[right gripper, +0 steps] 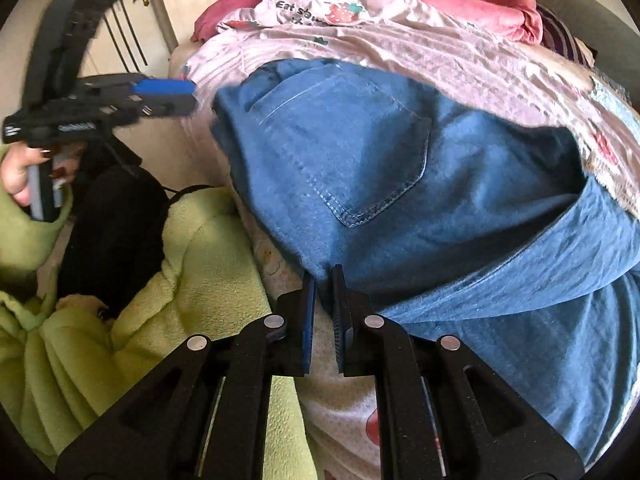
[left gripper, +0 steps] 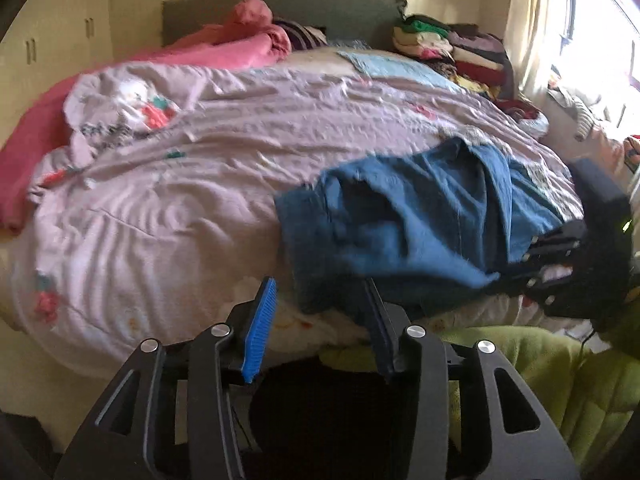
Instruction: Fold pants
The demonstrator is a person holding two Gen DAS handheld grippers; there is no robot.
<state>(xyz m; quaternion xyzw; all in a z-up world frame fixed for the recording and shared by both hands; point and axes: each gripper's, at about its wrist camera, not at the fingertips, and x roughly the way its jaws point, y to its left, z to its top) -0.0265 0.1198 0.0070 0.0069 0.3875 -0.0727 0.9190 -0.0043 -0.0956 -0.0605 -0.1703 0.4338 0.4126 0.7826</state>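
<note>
Blue denim pants (left gripper: 408, 216) lie bunched on the near right part of the bed; in the right wrist view (right gripper: 380, 168) a back pocket faces up. My left gripper (left gripper: 320, 292) is open and empty, with its jaws wide apart at the near left edge of the pants. It shows from the side in the right wrist view (right gripper: 188, 98), just left of the pants. My right gripper (right gripper: 323, 276) is shut on the near edge of the pants. Its black body shows at the right of the left wrist view (left gripper: 560, 256).
A crumpled lilac bedcover (left gripper: 220, 152) covers the bed. A pink blanket (left gripper: 224, 48) lies at the head end and stacked folded clothes (left gripper: 452, 48) at the far right by the window. The person's green fleece sleeve (right gripper: 168, 320) is close below.
</note>
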